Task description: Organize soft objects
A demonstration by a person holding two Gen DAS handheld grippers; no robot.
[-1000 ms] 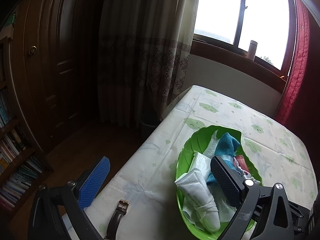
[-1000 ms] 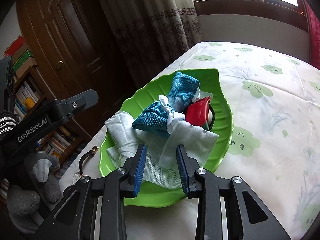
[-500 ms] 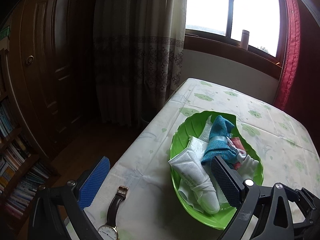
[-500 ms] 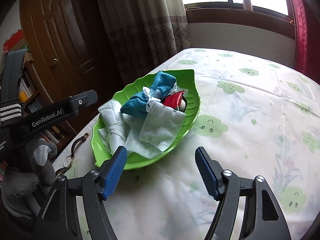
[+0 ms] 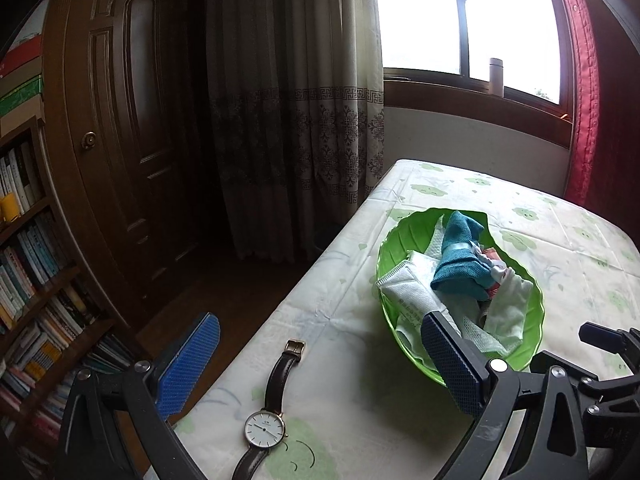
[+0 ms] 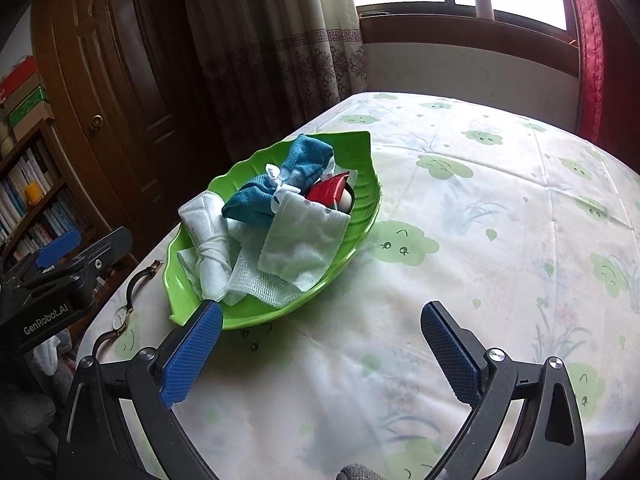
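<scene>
A green leaf-shaped tray [image 6: 362, 208] [image 5: 388, 248] on the table holds a pile of soft things: a teal cloth [image 6: 280, 188] [image 5: 460, 256] tied with a white ribbon, a rolled white sock [image 6: 208, 240] [image 5: 408, 292], a white mesh cloth [image 6: 260, 276], a folded white cloth [image 6: 304, 240] and a red piece [image 6: 330, 192] half buried. My right gripper [image 6: 320, 354] is open and empty, hovering over the tablecloth in front of the tray. My left gripper [image 5: 320, 360] is open and empty at the table's left edge, with the tray behind its right finger.
A brown-strapped wristwatch [image 5: 266, 424] [image 6: 122, 316] lies on the cloud-print tablecloth [image 6: 500, 220] left of the tray. Off the table's left edge are a bookshelf [image 5: 28, 260], a wooden door [image 5: 128, 140] and curtains [image 5: 296, 120]. A window [image 5: 468, 16] is behind.
My right gripper has opened, let go of the white cloth in the tray and pulled back. My left gripper has also drawn back, bringing the watch into view.
</scene>
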